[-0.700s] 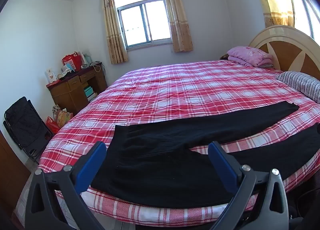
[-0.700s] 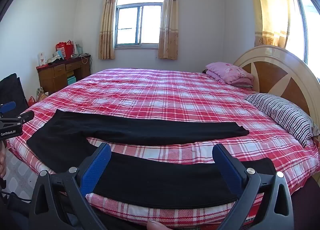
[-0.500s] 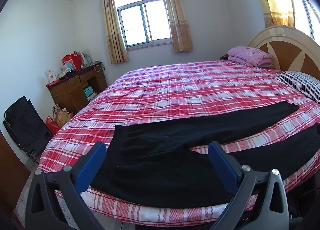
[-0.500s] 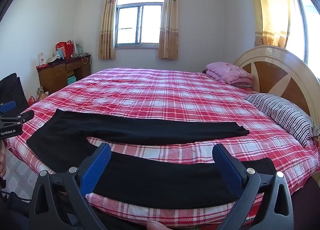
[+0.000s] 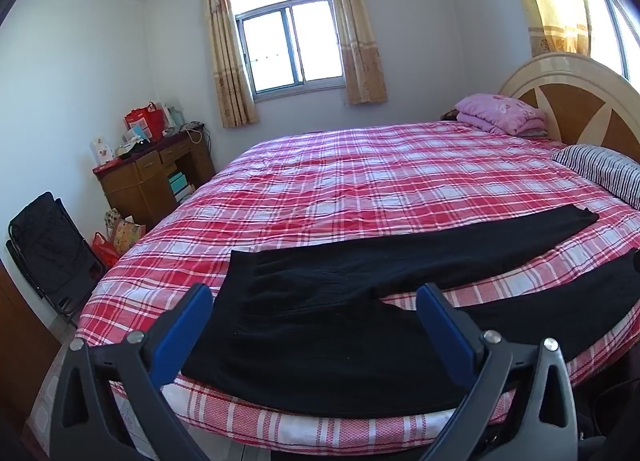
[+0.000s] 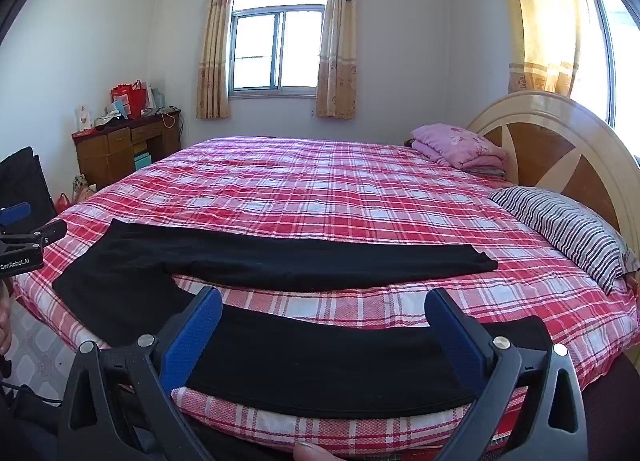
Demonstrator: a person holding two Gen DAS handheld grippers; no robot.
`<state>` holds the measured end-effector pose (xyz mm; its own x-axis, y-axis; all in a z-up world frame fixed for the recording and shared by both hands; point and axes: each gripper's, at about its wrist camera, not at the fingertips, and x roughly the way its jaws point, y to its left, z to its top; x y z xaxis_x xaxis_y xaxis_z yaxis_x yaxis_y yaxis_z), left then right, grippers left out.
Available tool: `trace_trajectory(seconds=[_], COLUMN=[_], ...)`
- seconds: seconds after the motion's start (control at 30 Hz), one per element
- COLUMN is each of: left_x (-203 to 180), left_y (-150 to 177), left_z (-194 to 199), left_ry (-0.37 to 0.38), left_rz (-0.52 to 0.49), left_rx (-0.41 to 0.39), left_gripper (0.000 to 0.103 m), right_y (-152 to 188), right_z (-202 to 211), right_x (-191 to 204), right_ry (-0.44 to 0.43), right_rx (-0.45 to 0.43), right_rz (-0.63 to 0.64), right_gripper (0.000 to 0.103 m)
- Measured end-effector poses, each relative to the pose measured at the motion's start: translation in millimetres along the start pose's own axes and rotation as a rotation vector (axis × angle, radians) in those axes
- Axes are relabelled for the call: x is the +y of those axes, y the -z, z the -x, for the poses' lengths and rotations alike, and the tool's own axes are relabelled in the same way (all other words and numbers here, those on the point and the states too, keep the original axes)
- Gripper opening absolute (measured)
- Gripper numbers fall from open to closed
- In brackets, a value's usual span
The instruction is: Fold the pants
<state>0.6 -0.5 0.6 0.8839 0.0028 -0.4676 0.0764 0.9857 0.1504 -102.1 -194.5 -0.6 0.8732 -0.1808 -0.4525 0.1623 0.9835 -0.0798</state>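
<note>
Black pants (image 5: 320, 325) lie flat on the near edge of a red plaid bed (image 5: 380, 181), waist to the left, both legs spread to the right. My left gripper (image 5: 314, 297) is open and empty, held above the waist end. My right gripper (image 6: 324, 301) is open and empty, held above the near leg (image 6: 320, 365); the far leg (image 6: 320, 257) lies beyond it. The left gripper also shows at the left edge of the right wrist view (image 6: 24, 237).
A striped pillow (image 6: 568, 229) and folded pink bedding (image 6: 460, 145) lie by the round headboard (image 6: 560, 141) at the right. A wooden desk (image 5: 156, 177) with bags stands at the left wall. A black folding chair (image 5: 52, 245) stands beside the bed.
</note>
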Motion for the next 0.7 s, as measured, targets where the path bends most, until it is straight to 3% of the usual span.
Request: trace_trajectory(seconds=[0.7], left_x=[6], left_y=[9], left_z=[-18], left_ry=[-0.005], left_rz=[-0.003], left_rx=[0.027], left_gripper=[0.103], right_y=[5], right_z=[-15], right_x=[-2], right_ry=[0.009], right_rx=[0.033], right_rz=[-0.004], right_gripper=[0.102])
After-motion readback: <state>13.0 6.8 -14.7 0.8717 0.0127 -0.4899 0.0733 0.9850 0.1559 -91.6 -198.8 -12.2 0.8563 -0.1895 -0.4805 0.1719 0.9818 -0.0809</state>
